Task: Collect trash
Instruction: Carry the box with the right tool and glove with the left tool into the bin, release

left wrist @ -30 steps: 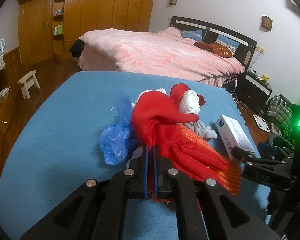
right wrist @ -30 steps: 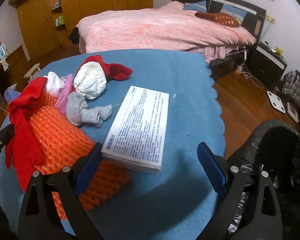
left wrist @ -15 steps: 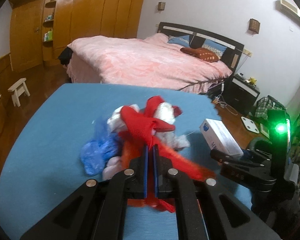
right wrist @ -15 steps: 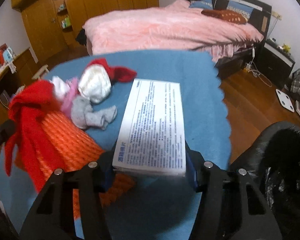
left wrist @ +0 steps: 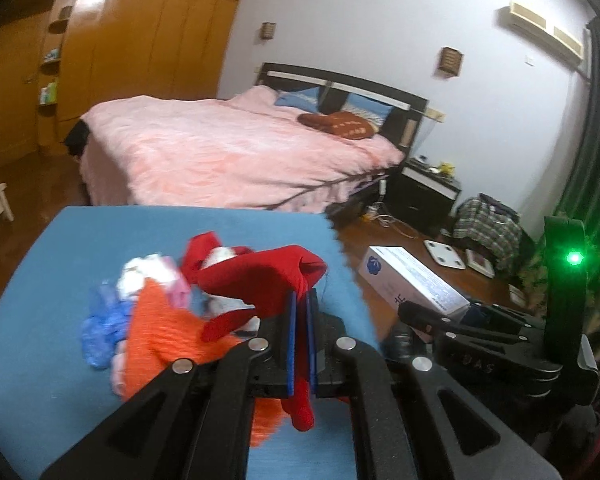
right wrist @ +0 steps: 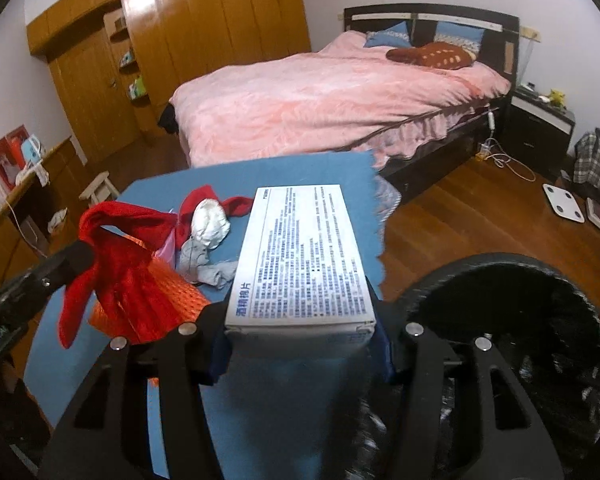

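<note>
Blue cloth [left wrist: 60,280] covered the work surface, its scalloped right-hand edge running just ahead of both tongs, and beyond that edge lay bare wooden floor [right wrist: 480,224]. Ahead of the tongs stood a bed [right wrist: 320,96] under a pink quilt, with a wall of wooden wardrobes [right wrist: 204,32] to its left, a small stool [right wrist: 100,188] on the floor and a dark nightstand [right wrist: 540,128] to the right of the bed. A white scale [right wrist: 562,208] and a checked bag [right wrist: 596,164] sat on the floor farther right. The left gripper [left wrist: 300,320] was pressed together, pinching a red cloth [left wrist: 260,280] that hung up off the surface, with an orange mesh [left wrist: 160,328] draped just left of its fingers. Left of that, on the cloth, lay a blue plastic bag [left wrist: 100,328], a crumpled white wad [right wrist: 210,222] and a grey sock [right wrist: 204,264]. The right gripper [right wrist: 300,344] had just been closing and clamped a white printed box [right wrist: 300,256] by its long sides, lifted clear of the surface. Immediately right of and below it gaped a bin lined with a black bag [right wrist: 520,320]. Open floor stretched between the table's edge, the bin and the bed.
</note>
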